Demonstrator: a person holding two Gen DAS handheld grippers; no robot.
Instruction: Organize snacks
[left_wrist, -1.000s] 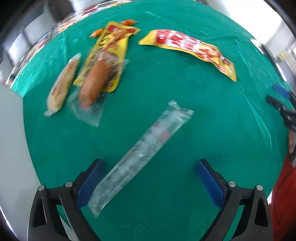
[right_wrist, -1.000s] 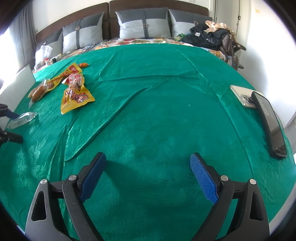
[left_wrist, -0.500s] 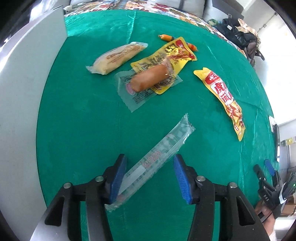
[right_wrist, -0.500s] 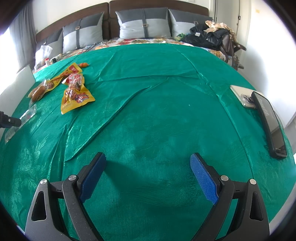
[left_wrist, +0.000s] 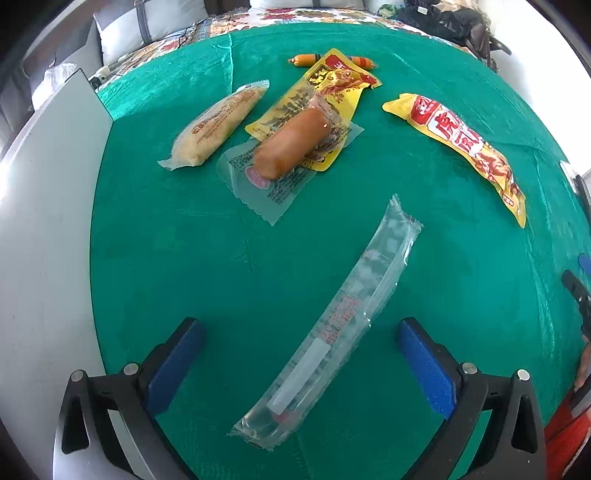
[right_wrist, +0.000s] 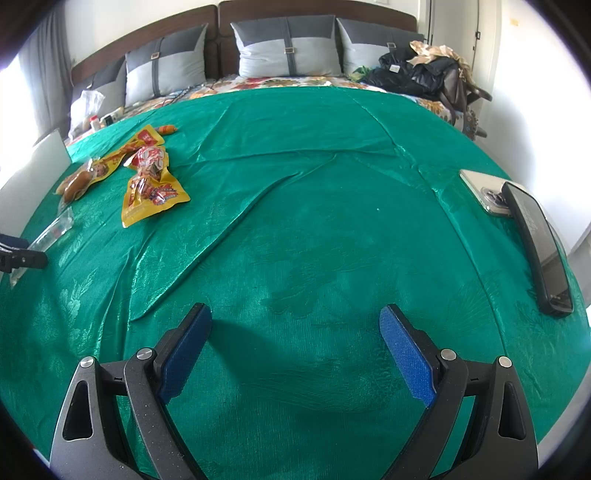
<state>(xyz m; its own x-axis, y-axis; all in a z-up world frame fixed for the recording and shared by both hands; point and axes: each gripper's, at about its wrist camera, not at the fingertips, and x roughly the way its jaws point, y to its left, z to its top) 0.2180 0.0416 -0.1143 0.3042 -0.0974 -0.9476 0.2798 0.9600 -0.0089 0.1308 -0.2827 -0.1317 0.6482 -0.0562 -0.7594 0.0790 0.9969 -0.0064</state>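
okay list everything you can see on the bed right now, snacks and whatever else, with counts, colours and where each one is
clear long packet: 1, transparent with red print, lying between the left tongs' fingers, touched by neither
sausage packet: 1, brown sausage in clear wrap, resting on a yellow pouch
yellow pouch: 1, yellow and red, under the sausage packet
long yellow bag: 1, yellow and red, right of the pouch
bread roll packet: 1, pale yellow, left of the sausage
small sausages: 2, orange, behind the pouch
green cloth: 1, covers the bed
pillows: 3, grey, at the headboard
phone: 1, pale, right edge
black device: 1, beside the phone
left tongs: opening, blue pads
right tongs: open, over bare cloth
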